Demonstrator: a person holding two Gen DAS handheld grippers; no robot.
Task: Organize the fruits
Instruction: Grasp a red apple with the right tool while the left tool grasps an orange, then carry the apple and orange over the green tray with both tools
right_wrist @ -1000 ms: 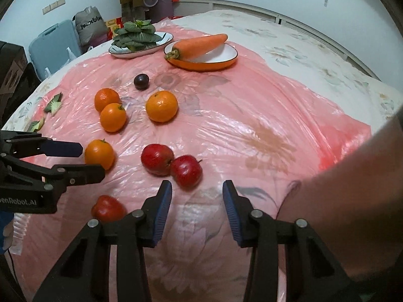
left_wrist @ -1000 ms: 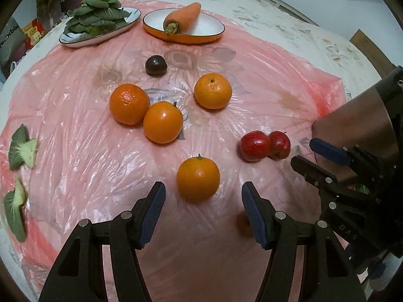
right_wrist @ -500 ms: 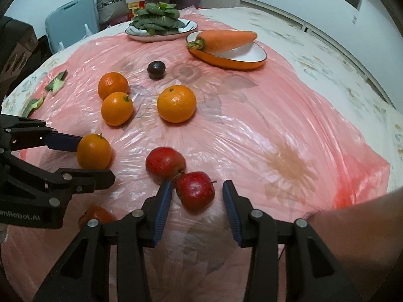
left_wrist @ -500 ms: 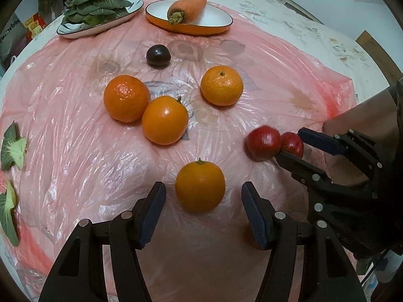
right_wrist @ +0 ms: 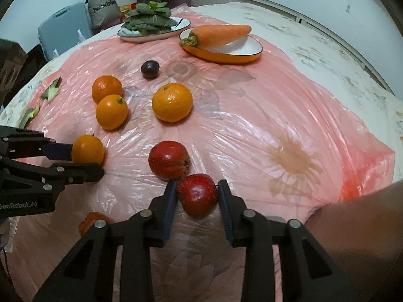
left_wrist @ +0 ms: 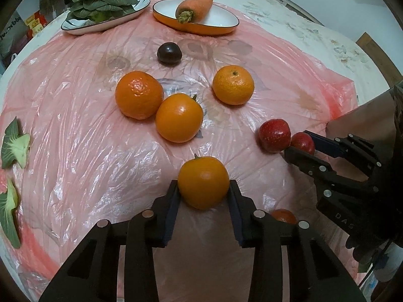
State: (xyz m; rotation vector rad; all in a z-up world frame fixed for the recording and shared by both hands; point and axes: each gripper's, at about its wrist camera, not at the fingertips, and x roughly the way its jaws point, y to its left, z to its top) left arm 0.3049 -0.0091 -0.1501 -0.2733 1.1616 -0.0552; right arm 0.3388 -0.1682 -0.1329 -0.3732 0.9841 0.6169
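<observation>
Orange [left_wrist: 203,182] clamped between left gripper [left_wrist: 203,202] fingers; red apple [right_wrist: 197,194] pinched by right gripper [right_wrist: 197,202] fingers, on pink sheet [right_wrist: 252,130].

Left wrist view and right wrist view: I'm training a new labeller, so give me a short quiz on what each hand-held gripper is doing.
1. True or false: the left hand-held gripper is closed on a round orange fruit.
2. What lies in the orange-rimmed oval dish? A) purple plum B) long orange carrot C) green leaves
3. Fill in: the right hand-held gripper grips a small dark red ____.

Key: 1 true; 2 B; 3 apple.
</observation>
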